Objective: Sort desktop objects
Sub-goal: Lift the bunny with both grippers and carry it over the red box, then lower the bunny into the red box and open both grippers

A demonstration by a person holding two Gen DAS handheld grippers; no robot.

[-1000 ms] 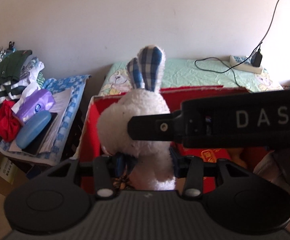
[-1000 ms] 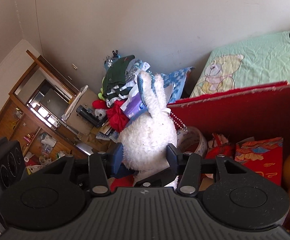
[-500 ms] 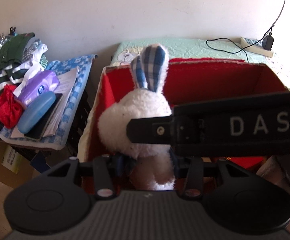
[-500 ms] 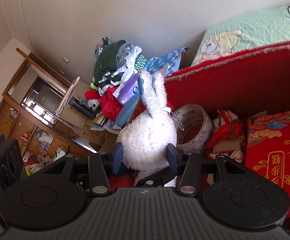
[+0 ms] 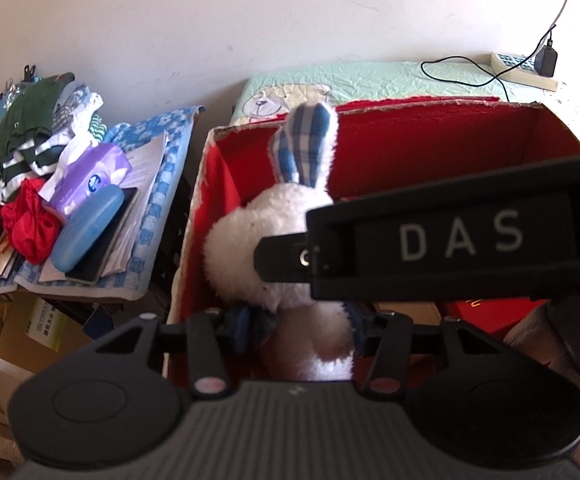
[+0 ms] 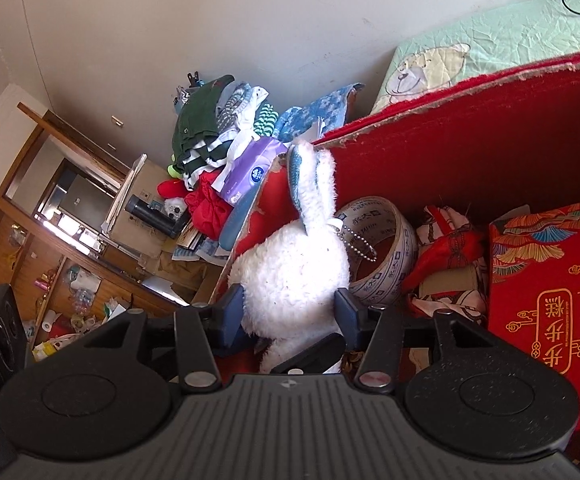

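fluffy white bunny [image 6: 290, 264] is going lower into the red box [image 5: 430, 148]; your left gripper [image 5: 296, 322] and right gripper [image 6: 290, 312] are both squeezing it; almost time to let go.

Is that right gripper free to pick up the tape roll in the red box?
Probably not yet: the right gripper is shut on the plush rabbit, which sits in front of the tape roll.

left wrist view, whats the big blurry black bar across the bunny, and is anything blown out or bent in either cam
Left wrist view: the bar is the right gripper, too close to focus, partly hiding the plush rabbit. Right wrist view: glare whitens the cabinet top; fisheye bows the red box rim.
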